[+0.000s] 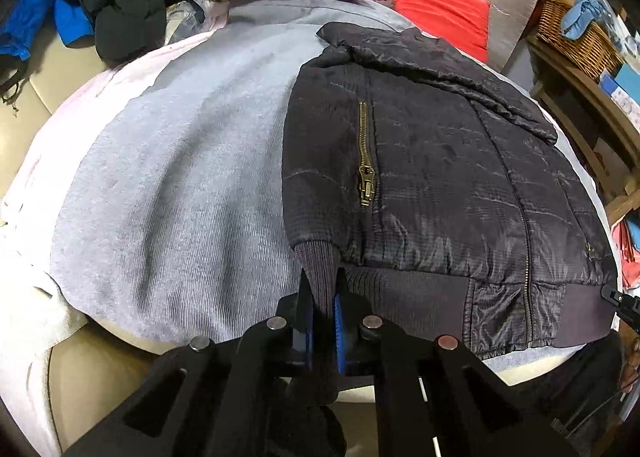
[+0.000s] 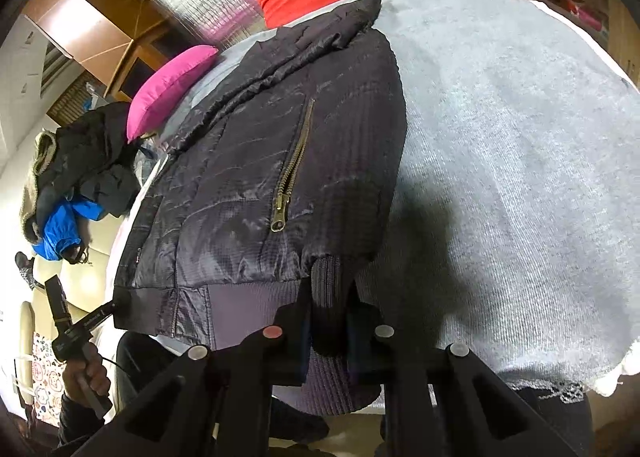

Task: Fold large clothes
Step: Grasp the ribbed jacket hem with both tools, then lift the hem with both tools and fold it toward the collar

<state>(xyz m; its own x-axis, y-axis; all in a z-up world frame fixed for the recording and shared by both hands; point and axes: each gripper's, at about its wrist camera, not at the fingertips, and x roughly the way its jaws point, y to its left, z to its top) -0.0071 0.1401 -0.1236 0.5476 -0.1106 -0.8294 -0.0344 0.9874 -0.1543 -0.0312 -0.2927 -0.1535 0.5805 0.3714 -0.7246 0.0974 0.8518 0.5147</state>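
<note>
Bomber jacket (image 1: pixel 420 161): both jaws clamp its ribbed cuffs (image 1: pixel 320 277); the thin, stretchy pinch could slip free on lifting.

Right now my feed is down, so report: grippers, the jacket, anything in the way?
Left gripper shut on dark quilted jacket's ribbed hem. Right gripper shut on hem too. Jacket flat on grey blanket. Nothing in the way.
</note>
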